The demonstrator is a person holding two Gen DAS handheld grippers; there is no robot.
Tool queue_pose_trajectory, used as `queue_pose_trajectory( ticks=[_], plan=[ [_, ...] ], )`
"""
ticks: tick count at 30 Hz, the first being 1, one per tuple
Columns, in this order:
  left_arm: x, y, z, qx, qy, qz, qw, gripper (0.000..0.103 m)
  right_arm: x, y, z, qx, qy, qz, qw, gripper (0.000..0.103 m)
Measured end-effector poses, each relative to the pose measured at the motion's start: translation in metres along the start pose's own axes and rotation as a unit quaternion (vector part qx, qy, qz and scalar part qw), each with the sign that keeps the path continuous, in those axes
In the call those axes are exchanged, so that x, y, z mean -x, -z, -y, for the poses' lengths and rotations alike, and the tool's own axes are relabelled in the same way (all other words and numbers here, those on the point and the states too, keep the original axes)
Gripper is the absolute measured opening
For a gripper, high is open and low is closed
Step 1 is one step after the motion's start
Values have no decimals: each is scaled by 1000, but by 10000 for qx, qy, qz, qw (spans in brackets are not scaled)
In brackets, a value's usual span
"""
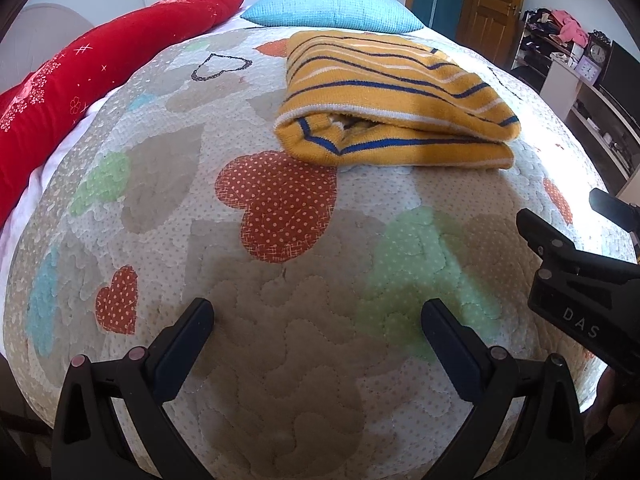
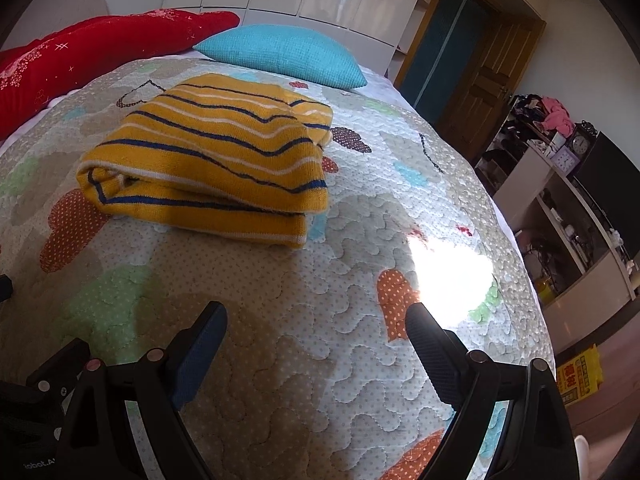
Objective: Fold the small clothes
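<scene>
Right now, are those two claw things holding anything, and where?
Nothing. Both the left gripper and right gripper are open above the quilt; the folded sweater lies untouched.

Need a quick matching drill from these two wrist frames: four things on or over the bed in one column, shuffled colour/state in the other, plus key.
Things
1. sweater
2. pillow
3. long cushion
4. left gripper

States
A. red with white sparkle print, along the bed's left edge
B. open, holding nothing, over the quilt
C. plain turquoise, at the head of the bed
D. mustard with blue and white stripes, folded

Pairs: 1-D, 2-C, 3-A, 4-B

The right gripper is open and empty too.
</scene>
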State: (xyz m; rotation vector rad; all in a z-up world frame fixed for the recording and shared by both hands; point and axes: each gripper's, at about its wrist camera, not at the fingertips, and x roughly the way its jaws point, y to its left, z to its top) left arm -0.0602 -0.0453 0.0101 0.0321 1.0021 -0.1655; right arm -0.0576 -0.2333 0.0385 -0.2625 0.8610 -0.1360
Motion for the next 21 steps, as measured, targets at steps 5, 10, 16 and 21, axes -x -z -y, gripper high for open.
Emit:
queue_pose_trajectory(
  ticks=[5, 10, 16, 21],
  plan=[
    [-3, -2, -4, 31, 10, 15, 10000, 103, -4, 0, -4, 42, -39, -50, 10000, 94],
    [-4, -5, -5, 38, 38, 34, 10000, 103, -6, -2, -8, 80, -48, -55, 9999, 94],
    [-4, -11, -10, 81, 83, 102, 9999, 103, -9, -8, -5, 38, -52, -49, 10000, 94],
    [-7, -17, -21, 223, 141, 65, 9996, 103, -13, -9, -5, 23, -90, -78, 9999, 94]
  ],
)
